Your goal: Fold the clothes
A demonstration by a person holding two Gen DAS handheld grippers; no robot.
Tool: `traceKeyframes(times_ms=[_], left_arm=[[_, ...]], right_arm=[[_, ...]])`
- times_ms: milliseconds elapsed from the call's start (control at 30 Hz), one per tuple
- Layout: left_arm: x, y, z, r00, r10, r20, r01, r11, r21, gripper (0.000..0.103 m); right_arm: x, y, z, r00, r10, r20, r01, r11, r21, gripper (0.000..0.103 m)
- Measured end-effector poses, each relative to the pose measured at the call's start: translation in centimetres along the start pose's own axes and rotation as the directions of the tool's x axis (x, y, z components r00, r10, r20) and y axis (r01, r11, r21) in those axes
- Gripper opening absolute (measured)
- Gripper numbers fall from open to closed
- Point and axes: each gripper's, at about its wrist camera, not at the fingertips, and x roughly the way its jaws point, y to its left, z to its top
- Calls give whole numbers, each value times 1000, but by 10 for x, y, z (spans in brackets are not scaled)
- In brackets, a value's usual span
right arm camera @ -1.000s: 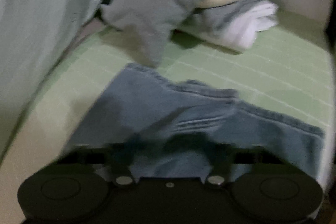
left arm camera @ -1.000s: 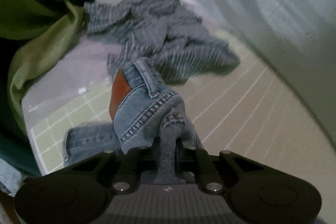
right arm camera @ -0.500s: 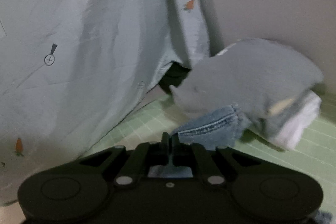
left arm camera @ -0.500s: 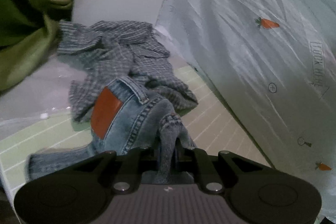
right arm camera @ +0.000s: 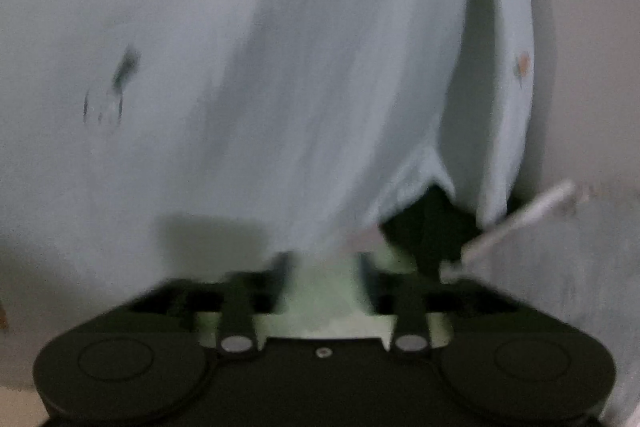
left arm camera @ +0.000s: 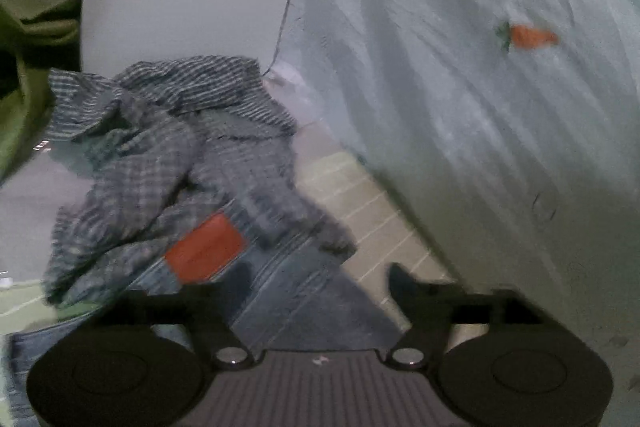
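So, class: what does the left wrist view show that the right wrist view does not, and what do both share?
Only the left wrist view shows the jeans with their orange patch, the grey checked shirt and green fabric. Only the right wrist view shows a dark gap under the sheet's hem. Both show the pale carrot-print sheet and an open claw: left claw, right claw.

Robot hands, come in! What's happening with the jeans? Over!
Left gripper open over jeans. Right gripper open, empty. Plaid shirt crumpled against jeans. Pale carrot-print sheet hanging close.
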Motion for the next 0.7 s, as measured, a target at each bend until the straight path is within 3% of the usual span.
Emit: traceKeyframes(times_ms=[67, 200, 233, 300, 400, 500, 600, 700], left_arm=[[0, 0, -11, 999, 23, -32, -23, 1000, 22, 80], [1, 5, -41, 991, 53, -121, -45, 997, 66, 80], [2, 6, -49, 987, 64, -145, -53, 996, 78, 80], [6, 8, -65, 976, 96, -196, -77, 992, 101, 81], [15, 12, -85, 950, 135, -281, -109, 988, 109, 81], [19, 16, -100, 937, 142, -320, -119, 989, 89, 82], [19, 19, -108, 929, 149, -339, -126, 988, 89, 85], [18, 20, -114, 924, 161, -346, -130, 985, 109, 90]], right_arm=[[6, -9, -38, 993, 0, -116, 4, 1000, 30, 55], [17, -29, -100, 936, -37, -349, 98, 983, 158, 56], [17, -31, -110, 927, -10, -374, 89, 977, 196, 56], [18, -28, -121, 919, 39, -391, 59, 970, 234, 56], [29, -10, -123, 910, 109, -399, -10, 970, 243, 65], [45, 9, -122, 894, 134, -428, -35, 972, 232, 67], [56, 29, -120, 886, 93, -454, -10, 983, 181, 71], [60, 44, -119, 876, 32, -480, 20, 995, 102, 68]])
